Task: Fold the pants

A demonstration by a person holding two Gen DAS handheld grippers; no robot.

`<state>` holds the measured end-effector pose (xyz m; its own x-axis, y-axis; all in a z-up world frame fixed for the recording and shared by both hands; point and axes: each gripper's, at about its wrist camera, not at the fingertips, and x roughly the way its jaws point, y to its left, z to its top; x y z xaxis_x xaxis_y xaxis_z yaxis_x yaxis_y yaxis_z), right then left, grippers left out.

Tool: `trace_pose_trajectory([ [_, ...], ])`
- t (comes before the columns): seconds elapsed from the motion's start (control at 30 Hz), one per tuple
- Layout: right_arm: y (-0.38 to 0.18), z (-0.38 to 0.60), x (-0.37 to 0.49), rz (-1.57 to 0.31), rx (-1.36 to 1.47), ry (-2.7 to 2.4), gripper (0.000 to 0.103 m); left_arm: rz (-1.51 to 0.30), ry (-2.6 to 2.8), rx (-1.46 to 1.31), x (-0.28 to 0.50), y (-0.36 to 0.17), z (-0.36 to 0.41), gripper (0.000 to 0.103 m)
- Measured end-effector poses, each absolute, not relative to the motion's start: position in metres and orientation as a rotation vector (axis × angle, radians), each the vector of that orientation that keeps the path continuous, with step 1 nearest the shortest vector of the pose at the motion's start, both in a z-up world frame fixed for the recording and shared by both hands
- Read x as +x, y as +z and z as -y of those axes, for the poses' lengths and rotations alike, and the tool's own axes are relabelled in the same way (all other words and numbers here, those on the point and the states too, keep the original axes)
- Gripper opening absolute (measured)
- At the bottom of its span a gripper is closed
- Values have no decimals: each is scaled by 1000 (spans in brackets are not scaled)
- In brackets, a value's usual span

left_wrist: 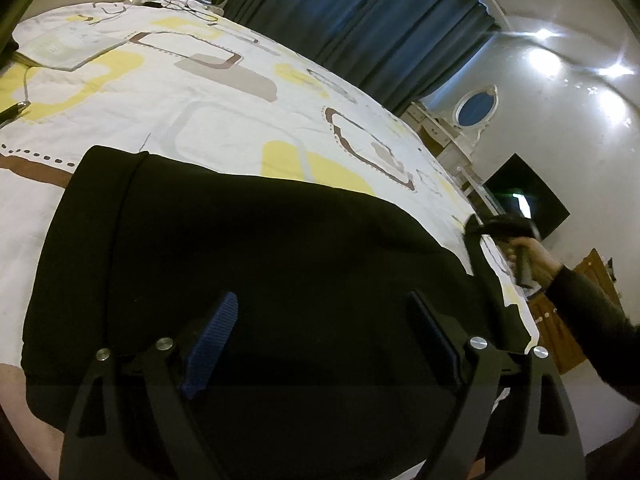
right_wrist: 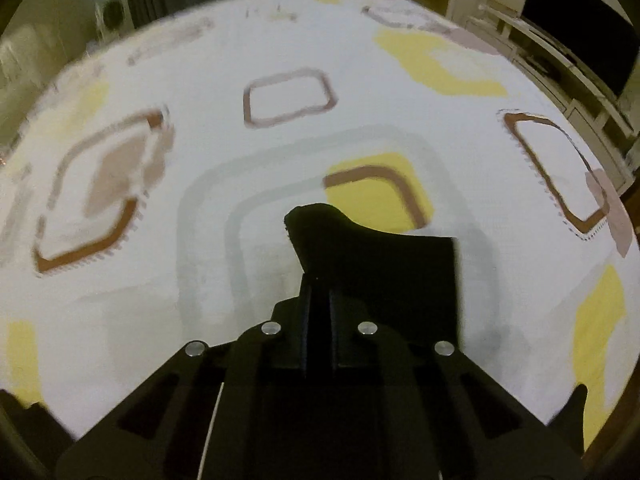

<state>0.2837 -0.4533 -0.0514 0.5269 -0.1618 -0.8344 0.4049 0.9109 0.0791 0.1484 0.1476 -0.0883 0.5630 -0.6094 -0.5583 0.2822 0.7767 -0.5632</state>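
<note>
Black pants (left_wrist: 260, 260) lie spread on a bed sheet (left_wrist: 200, 92) printed with white, yellow and brown shapes. My left gripper (left_wrist: 323, 304) hovers just over the near part of the pants, its jaws wide apart with nothing pinched between them. At the right edge of the bed a hand (left_wrist: 536, 256) holds my right gripper (left_wrist: 480, 226), which has a strip of the pants lifted off the sheet. In the right wrist view the right gripper (right_wrist: 320, 292) is shut on a black fold of the pants (right_wrist: 380, 264), which sticks out past the fingertips above the sheet (right_wrist: 160, 280).
Dark blue curtains (left_wrist: 380, 20) hang behind the bed. A white dresser with an oval mirror (left_wrist: 476, 110) and a black screen (left_wrist: 520, 196) stand beyond the bed's right side. Cables (left_wrist: 172, 2) lie at the far end of the bed.
</note>
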Motion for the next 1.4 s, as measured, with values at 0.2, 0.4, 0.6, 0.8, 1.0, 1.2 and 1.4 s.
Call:
trace_pose_trajectory([
  [0.2, -4, 498, 188, -783, 386, -322, 7, -825, -500, -412, 142, -80, -136, 85],
  [0.4, 7, 555, 70, -646, 500, -374, 7, -810, -582, -323, 122, -56, -92, 85],
  [0.6, -36, 591, -16, -636, 654, -421, 7, -813, -759, -266, 99, -38, -22, 85],
  [0.8, -97, 610, -61, -644, 851, -435, 7, -866, -891, -295, 86, -43, 35, 85],
  [1.0, -131, 620, -68, -633, 955, -446, 7, -956, -946, -368, 78, -63, 70, 85],
  [1.2, -127, 606, -88, -568, 1010, -480, 26, -1030, -937, -597, 71, -82, 87, 85],
  [1.4, -119, 568, -102, -529, 1031, -398, 38, -1101, -863, -857, 58, -101, 91, 85],
])
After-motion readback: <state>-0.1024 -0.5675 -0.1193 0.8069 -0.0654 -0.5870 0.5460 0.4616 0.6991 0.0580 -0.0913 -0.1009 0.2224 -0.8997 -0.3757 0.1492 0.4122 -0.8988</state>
